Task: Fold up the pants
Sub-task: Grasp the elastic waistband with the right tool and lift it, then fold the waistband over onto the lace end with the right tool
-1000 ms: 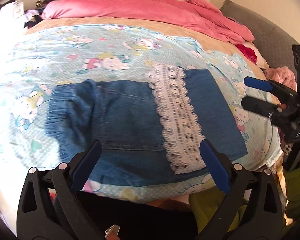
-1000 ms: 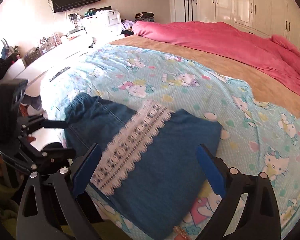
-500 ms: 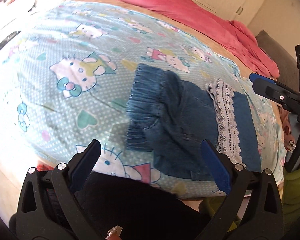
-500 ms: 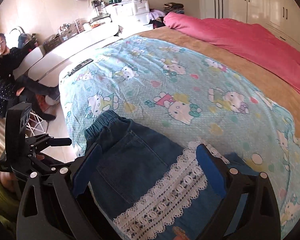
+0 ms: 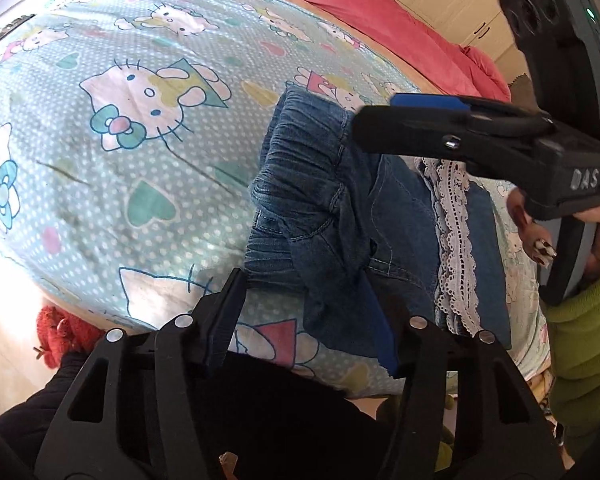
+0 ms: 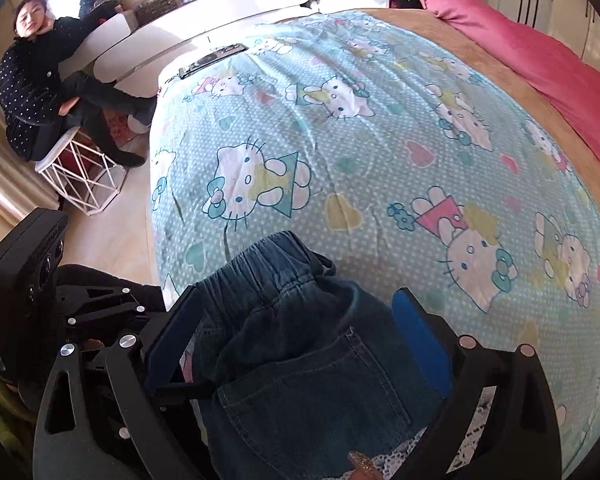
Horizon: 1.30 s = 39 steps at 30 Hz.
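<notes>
- Now both grippers have been brought down over the waistband end of the pants (image 5: 340, 208), lying half-folded at the bed's (image 5: 120, 152) near edge.
- Left gripper (image 5: 304, 316): jaws open, straddling a denim flap; nothing clamped.
- Right gripper (image 6: 296, 344): jaws open around the waistband; next fold judged imminent.

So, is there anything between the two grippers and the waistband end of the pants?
Nothing visible is in the way. The pants lie on the bed sheet, and the left gripper and right gripper are both open, with the denim already between their fingers.
</notes>
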Each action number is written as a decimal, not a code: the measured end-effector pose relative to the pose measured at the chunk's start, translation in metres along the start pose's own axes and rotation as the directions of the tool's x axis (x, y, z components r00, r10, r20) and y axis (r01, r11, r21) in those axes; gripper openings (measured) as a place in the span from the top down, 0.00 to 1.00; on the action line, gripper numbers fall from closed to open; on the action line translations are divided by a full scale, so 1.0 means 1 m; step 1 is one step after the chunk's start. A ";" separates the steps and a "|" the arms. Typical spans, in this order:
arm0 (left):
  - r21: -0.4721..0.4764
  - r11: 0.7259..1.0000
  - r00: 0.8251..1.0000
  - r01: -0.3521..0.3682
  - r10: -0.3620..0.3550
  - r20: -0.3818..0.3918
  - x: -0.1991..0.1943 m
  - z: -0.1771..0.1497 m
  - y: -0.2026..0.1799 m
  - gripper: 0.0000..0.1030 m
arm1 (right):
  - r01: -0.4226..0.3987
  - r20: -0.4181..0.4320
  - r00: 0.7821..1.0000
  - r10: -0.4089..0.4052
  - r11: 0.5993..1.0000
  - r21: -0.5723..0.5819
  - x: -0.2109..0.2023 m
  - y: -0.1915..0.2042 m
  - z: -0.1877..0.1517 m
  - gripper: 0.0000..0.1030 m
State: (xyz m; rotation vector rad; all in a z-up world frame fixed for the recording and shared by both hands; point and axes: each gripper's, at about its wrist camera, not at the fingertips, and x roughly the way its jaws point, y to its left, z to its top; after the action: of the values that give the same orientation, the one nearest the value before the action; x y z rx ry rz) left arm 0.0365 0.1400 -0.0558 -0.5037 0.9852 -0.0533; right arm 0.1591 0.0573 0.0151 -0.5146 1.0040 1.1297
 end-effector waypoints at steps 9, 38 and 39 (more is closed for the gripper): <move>-0.008 1.000 1.000 0.025 -0.025 -0.005 0.010 0.005 0.006 0.50 | -0.132 -0.085 0.987 0.133 0.991 0.018 0.048 -0.009 0.012 0.27; 0.074 0.908 0.910 0.411 -0.405 -0.092 0.032 0.024 -0.117 0.17 | -0.273 0.399 0.900 0.178 0.942 0.195 -0.138 -0.110 -0.137 0.59; 0.095 0.900 0.904 0.425 -0.416 -0.104 0.034 0.019 -0.127 0.17 | -0.255 0.412 0.899 0.148 0.942 0.219 -0.145 -0.115 -0.147 0.41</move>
State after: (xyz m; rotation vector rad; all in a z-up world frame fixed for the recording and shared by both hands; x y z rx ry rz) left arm 0.0943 0.0257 -0.0193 -0.6046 0.9316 -0.5220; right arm 0.1944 -0.1727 0.0528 0.0420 0.8515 1.1994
